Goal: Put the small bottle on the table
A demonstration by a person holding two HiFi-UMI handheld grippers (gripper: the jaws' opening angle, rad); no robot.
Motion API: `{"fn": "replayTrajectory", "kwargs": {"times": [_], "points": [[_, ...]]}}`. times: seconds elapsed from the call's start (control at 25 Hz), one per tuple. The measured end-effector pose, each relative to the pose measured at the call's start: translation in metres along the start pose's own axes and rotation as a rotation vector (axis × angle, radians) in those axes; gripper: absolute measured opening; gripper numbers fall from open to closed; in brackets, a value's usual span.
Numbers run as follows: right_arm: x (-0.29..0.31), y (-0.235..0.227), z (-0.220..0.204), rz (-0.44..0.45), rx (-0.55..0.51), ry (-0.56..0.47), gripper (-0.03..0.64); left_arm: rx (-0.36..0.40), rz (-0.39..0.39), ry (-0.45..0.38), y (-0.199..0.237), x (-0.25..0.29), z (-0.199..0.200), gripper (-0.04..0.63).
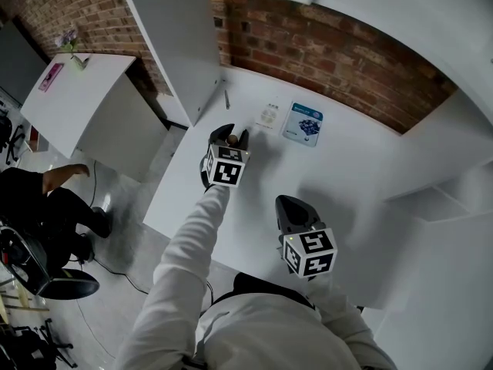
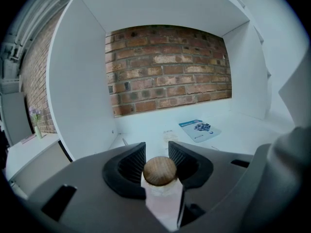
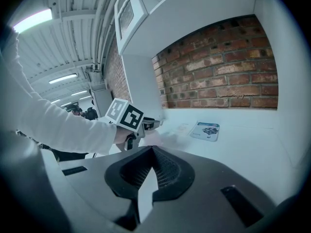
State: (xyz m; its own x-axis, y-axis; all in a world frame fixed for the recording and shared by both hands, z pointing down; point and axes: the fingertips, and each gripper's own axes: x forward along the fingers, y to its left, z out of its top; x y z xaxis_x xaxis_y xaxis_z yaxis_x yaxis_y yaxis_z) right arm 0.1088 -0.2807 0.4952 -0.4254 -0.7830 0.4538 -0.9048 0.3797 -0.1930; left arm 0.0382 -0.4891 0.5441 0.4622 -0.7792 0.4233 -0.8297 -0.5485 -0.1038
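Observation:
A small pale bottle with a round wooden cap [image 2: 160, 171] stands upright between the jaws of my left gripper [image 2: 157, 150]. The ribbed pads sit slightly off its sides, so that gripper is open around it. In the head view the bottle [image 1: 231, 139] shows as a brown dot inside the left gripper [image 1: 231, 134], over the far left part of the white table [image 1: 370, 176]. My right gripper [image 1: 293, 206] hovers nearer me over the table's middle. Its jaws [image 3: 153, 152] are shut with nothing in them. The left gripper [image 3: 146, 125] also shows in the right gripper view.
A blue booklet [image 1: 303, 123] and a small white card [image 1: 269, 115] lie near the brick wall, and a pen [image 1: 226, 99] lies at the far left corner. The table's left edge drops to the floor, where a person [image 1: 46, 199] sits by a side desk [image 1: 85, 99].

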Motion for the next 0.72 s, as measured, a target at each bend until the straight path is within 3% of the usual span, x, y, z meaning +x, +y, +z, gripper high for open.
{"fn": "replayTrajectory", "kwargs": {"times": [0.4,0.72], "points": [[0.001,0.004,0.002,-0.003,0.000,-0.011,0.028,-0.030,0.003,-0.123,0.002,-0.040,0.033,0.161],[-0.001,0.009,0.005,-0.006,-0.004,-0.023,0.028,-0.065,0.000,-0.191,0.006,-0.086,0.039,0.132]]}}
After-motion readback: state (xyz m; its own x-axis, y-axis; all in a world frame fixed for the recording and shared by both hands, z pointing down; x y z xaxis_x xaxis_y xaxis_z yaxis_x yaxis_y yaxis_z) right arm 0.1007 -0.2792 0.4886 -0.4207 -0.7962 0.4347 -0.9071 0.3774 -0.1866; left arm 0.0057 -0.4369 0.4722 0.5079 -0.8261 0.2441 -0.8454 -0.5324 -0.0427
